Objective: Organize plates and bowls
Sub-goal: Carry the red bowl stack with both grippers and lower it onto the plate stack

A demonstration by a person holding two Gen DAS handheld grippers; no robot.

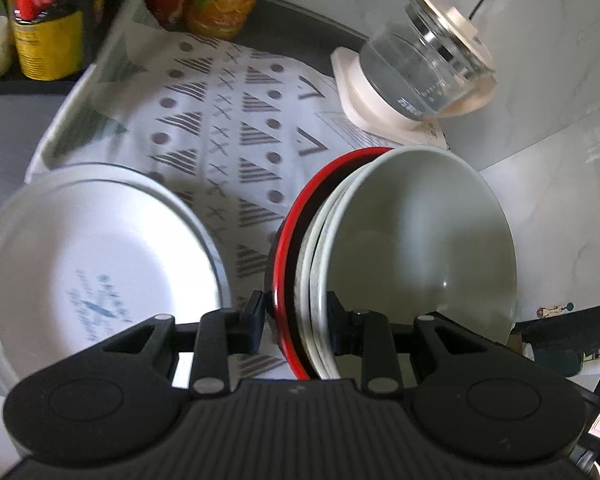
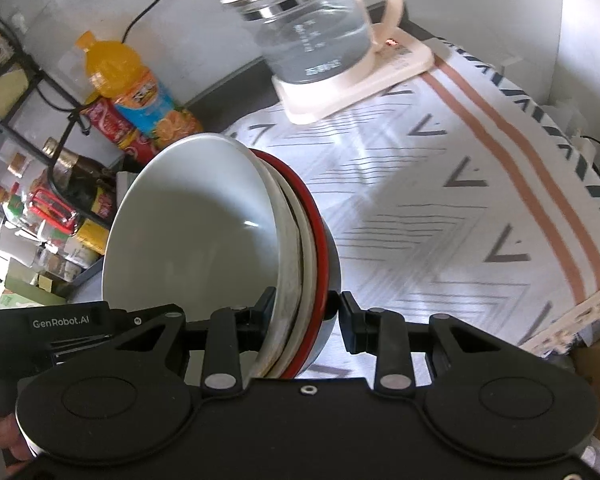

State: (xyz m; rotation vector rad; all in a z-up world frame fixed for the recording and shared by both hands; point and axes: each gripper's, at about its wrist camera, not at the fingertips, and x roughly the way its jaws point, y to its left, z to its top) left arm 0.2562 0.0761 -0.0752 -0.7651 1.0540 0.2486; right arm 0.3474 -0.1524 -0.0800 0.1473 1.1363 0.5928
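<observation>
1. So, both tools are clamped on one stack of bowls (image 1: pixel 380 248): the left gripper (image 1: pixel 296 320) and the right gripper (image 2: pixel 306 316) each pinch its rims from opposite sides.
2. The stack is nested: a pale bowl (image 2: pixel 192 232) innermost, white ones around it, and a red-rimmed bowl (image 2: pixel 320 236) outermost.
3. Left of the left gripper, a white plate (image 1: pixel 96 256) lies on the patterned cloth (image 1: pixel 228 120).
4. Ahead of both sit a glass kettle (image 2: pixel 316 40) and some drink bottles (image 2: pixel 136 92).
</observation>
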